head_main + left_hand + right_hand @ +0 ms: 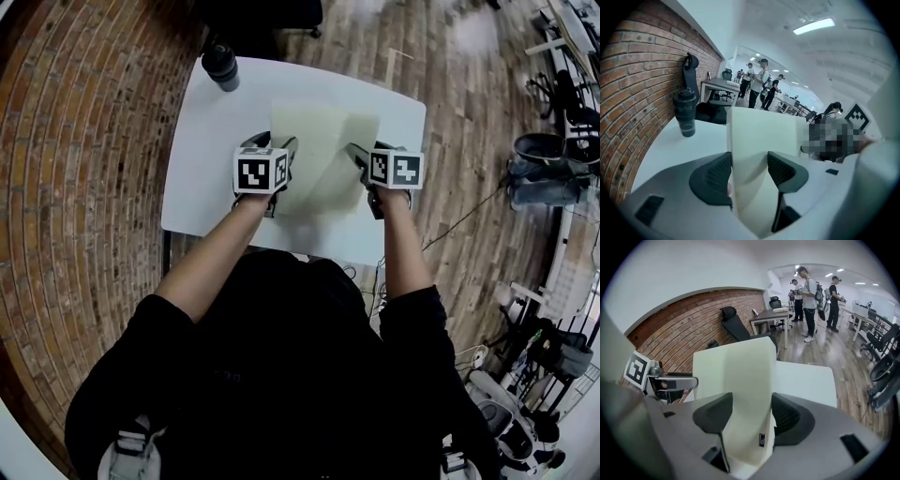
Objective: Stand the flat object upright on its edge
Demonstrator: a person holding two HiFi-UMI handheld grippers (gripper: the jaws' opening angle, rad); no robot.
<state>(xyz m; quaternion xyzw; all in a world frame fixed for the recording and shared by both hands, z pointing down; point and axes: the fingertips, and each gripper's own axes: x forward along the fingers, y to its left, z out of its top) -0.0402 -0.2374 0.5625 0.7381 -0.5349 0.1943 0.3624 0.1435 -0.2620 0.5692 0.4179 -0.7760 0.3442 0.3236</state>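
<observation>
White bench beside a brick wall, a dark tumbler at its far corner. The cream panel is tilted above the bench, with left tongs and right tongs each pinching one side edge.

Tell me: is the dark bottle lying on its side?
No, the dark bottle stands upright on the white table, in the left gripper view.

- White worktop, rounded corners, set on a wood-plank floor with a brick wall along its left side;
- Dark flask standing upright at its far left corner.
</observation>
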